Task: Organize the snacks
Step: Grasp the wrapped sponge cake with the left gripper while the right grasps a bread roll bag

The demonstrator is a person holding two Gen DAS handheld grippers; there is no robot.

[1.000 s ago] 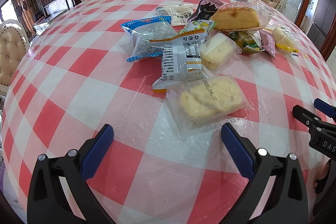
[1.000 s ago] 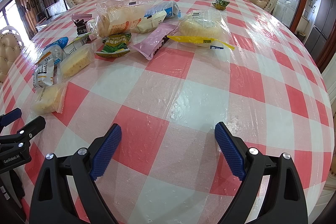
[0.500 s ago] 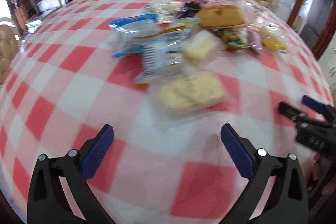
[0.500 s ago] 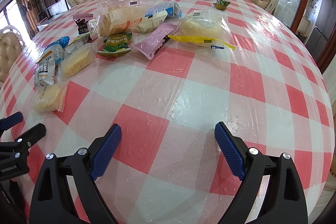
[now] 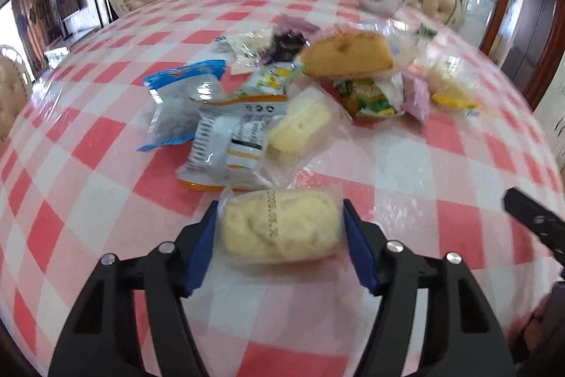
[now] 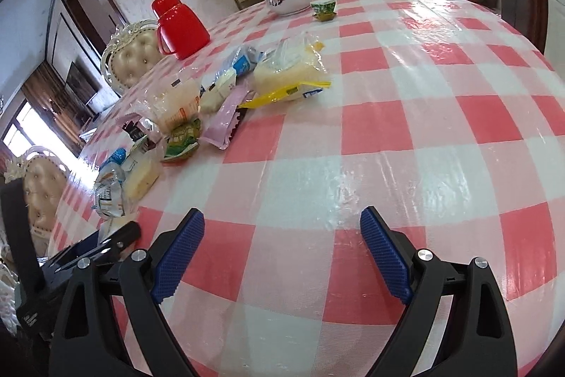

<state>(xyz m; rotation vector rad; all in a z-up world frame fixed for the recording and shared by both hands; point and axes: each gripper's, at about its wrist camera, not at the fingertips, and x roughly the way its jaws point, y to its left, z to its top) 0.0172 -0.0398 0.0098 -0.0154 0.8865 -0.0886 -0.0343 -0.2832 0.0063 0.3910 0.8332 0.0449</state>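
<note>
checked table | left tongs closing, clamp blurred cake packet | right tongs wide

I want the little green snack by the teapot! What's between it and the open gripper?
Only bare tablecloth between the right gripper and the green snack, in the right wrist view.

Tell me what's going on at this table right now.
A person is sorting wrapped snacks on a checked table. The left tool has just been closing around a clear-wrapped cake, its pads at both ends of the packet. The right tool hangs open over bare tablecloth. The other snacks lie in a loose pile beyond.
</note>
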